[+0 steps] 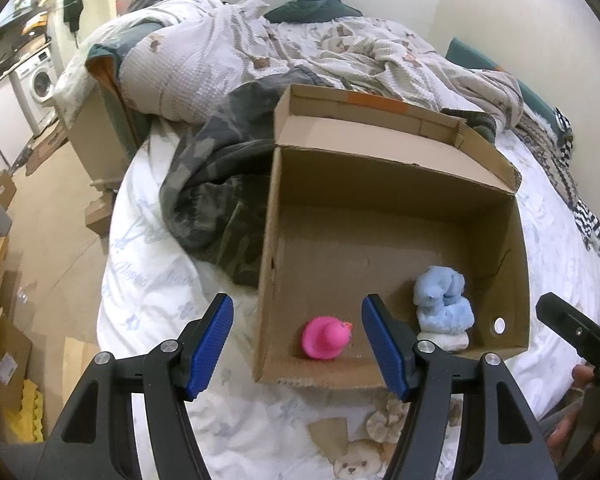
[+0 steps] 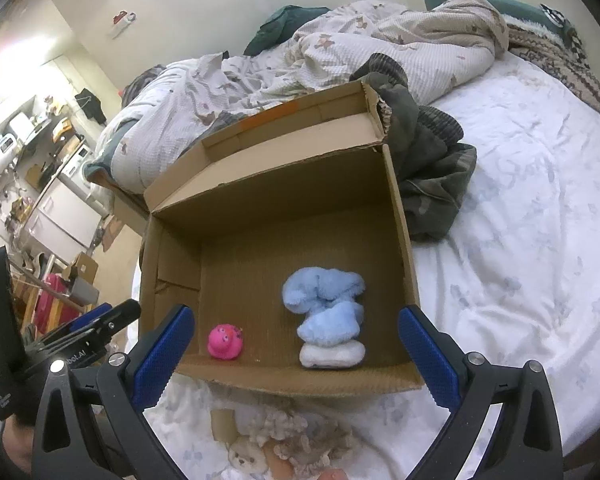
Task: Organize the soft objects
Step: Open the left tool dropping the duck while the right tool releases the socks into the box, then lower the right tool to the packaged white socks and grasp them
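An open cardboard box (image 1: 380, 184) (image 2: 284, 192) stands on the bed. Inside it near the front wall sit a pink rubber duck (image 1: 326, 338) (image 2: 225, 342) and a light blue plush toy (image 1: 442, 300) (image 2: 328, 304) resting on a small white soft piece (image 2: 332, 356) (image 1: 446, 340). My left gripper (image 1: 298, 348) is open and empty, just in front of the box, with the duck showing between its fingers. My right gripper (image 2: 296, 356) is open and empty at the box's front edge. A beige frilly soft thing (image 2: 288, 436) (image 1: 384, 420) lies on the bed below both grippers.
A dark camouflage garment (image 1: 220, 184) (image 2: 428, 168) lies beside the box. A rumpled bear-print duvet (image 1: 300, 52) (image 2: 340, 52) covers the far bed. A patterned knit (image 2: 560, 60) lies far right. Floor, boxes and a washing machine (image 1: 40, 80) are left of the bed.
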{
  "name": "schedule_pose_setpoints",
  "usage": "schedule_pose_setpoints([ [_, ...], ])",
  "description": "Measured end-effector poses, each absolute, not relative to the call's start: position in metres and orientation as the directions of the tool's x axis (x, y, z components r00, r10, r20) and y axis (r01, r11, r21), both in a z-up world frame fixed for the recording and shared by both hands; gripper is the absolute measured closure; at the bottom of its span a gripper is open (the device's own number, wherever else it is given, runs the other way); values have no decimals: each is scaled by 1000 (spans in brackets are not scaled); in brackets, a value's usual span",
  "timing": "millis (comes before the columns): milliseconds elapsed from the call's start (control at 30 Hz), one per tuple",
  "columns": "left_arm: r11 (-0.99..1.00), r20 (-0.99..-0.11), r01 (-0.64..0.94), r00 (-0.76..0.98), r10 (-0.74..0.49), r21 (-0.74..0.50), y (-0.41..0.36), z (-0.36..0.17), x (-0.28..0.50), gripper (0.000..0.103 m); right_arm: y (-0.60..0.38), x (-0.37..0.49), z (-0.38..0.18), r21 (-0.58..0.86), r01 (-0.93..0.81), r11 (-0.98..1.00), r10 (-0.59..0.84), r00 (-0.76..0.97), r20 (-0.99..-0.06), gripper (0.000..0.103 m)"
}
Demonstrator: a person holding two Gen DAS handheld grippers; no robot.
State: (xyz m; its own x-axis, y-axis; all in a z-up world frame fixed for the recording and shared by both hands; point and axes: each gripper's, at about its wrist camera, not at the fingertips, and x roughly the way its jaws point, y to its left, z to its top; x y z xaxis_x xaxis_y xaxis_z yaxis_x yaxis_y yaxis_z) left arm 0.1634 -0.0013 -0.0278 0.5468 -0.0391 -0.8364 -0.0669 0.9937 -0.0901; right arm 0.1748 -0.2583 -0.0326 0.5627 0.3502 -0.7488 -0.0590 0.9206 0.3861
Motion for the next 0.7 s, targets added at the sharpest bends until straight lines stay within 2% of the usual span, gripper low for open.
schedule_pose_setpoints([
  [367, 988, -850, -109, 526, -33, -106, 7, -33, 130, 37, -264, 151, -37, 406, -38, 913, 361, 539, -761, 0],
  [700, 994, -862, -93, 507, -1, -56, 14, -47, 109, 37, -280, 131, -49, 387, -9, 922, 339, 501, -796, 0],
])
